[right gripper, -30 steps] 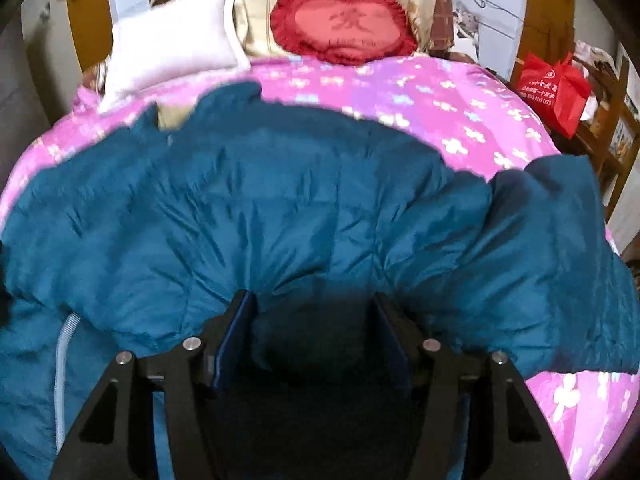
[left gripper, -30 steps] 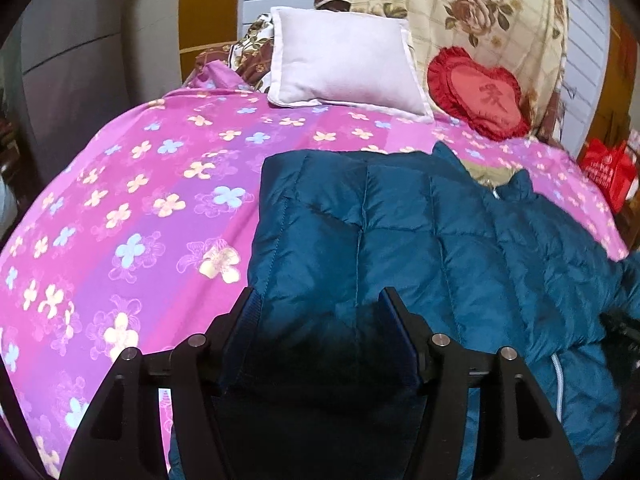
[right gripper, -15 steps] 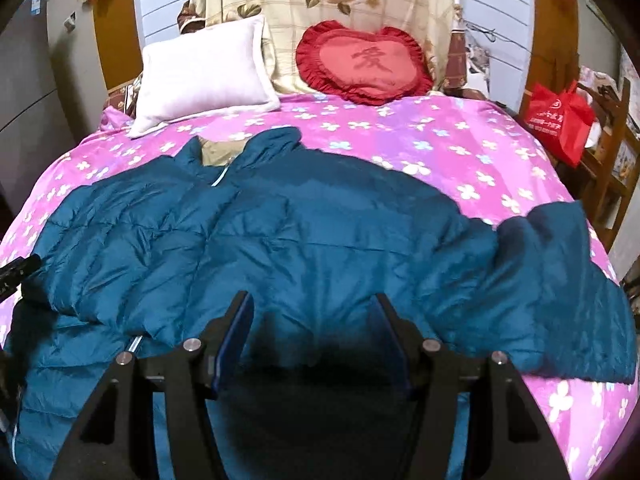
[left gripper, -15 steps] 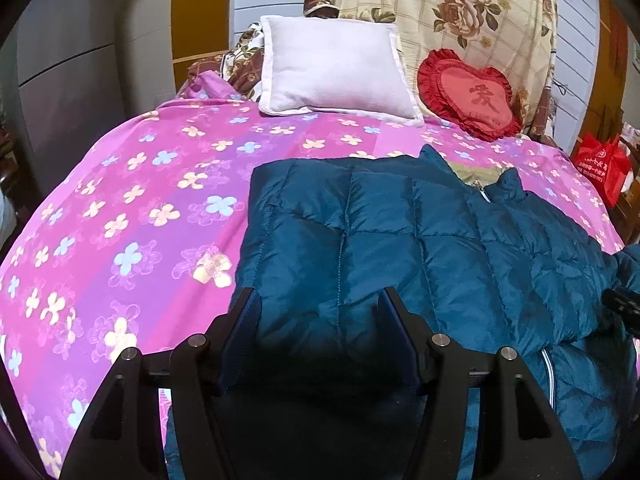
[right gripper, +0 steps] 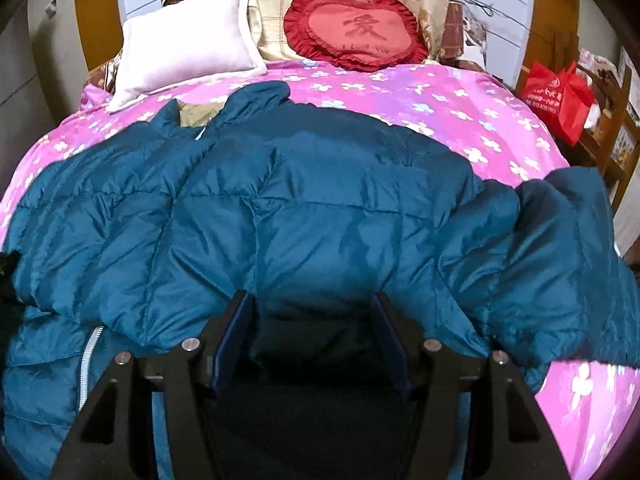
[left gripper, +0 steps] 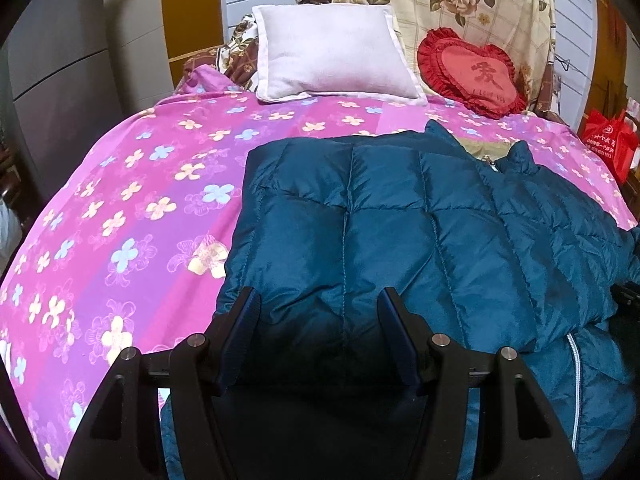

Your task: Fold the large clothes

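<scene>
- The bed (left gripper: 120,216) fills both views, covered by a pink sheet with a flower print.
- The jacket (left gripper: 400,220) — a teal quilted down one — lies spread on the sheet across the near part of the bed, collar toward the headboard; its pale zipper (left gripper: 576,380) runs along the near edge. In the right view the jacket (right gripper: 320,208) has a sleeve (right gripper: 572,264) trailing toward the bed's right edge.
- A floral blanket (left gripper: 460,4) hangs over the headboard behind the cushions.
- A white pillow (left gripper: 332,52) leans at the head of the bed, well apart from the jacket.
- A red heart cushion (right gripper: 356,30) sits just beside the pillow.
- A red bag (right gripper: 560,96) rests off the bed's right side, on wooden furniture.
- The left tongs (left gripper: 320,312) have their jaws spread wide — nothing held, padded fabric lying between and under them.
- The right tongs (right gripper: 312,312) are likewise spread wide over the jacket's near fold, gripping nothing.
</scene>
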The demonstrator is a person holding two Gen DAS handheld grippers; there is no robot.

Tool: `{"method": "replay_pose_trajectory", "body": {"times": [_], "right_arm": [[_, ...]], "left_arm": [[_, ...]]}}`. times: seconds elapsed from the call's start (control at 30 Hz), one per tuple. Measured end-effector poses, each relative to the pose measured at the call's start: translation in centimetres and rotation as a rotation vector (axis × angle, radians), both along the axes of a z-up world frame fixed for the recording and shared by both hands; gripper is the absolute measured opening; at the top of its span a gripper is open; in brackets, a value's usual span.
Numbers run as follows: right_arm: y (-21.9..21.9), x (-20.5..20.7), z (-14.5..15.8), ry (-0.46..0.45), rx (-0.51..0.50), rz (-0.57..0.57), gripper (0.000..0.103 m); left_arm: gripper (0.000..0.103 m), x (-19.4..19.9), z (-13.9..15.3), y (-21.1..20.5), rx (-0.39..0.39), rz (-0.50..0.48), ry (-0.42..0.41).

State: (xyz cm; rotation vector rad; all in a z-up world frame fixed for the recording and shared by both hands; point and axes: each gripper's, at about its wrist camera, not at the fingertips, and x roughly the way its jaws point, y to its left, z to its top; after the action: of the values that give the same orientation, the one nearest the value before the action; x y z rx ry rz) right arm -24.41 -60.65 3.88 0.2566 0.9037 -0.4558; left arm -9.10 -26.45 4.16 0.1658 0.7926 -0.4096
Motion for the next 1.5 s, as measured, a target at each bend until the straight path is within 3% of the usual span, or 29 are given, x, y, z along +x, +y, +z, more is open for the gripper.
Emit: {"method": "replay_pose_trajectory", "body": {"times": [0.13,0.33,0.47,0.6,0.9,1.17,1.5], "right_arm": [[0.3,-1.1,0.7,-0.037,0.003,-0.009,0.067],[0.5,-0.9,0.3,0.017,-0.018,-0.001,0.069],[0.8,-2.2,1.5,-0.019,0.011,-0.007,0.069],[1.5,-3.7,2.9,-0.038,-0.025,0.002,0.078],[1.2,-7.8,5.1,-0.054,-0.037,-0.01,0.079],[0.2,-10.8,5.9,-0.06,-0.055,-0.038,0.08],[-4.1,-13.0,4.2,-0.031,-0.063,-0.141,0.08]], "left_arm": [[0.043,-0.5,0.7,0.2,-0.026,-0.006,-0.005],[0.043,-1.9,2.3,0.1,-0.054,-0.028,-0.028],[0.043,-3.0,3.2,-0.1,-0.055,-0.051,-0.044],[0.043,-4.7,4.1,-0.1,-0.066,-0.065,-0.048],[0.043,-9.9,6.7,0.1,-0.093,-0.071,-0.04],[0.043,-12.2,4.7,-1.3,-0.06,-0.104,-0.044],[0.043,-10.5,2.5,-2.2,-0.069,-0.125,-0.002]]}}
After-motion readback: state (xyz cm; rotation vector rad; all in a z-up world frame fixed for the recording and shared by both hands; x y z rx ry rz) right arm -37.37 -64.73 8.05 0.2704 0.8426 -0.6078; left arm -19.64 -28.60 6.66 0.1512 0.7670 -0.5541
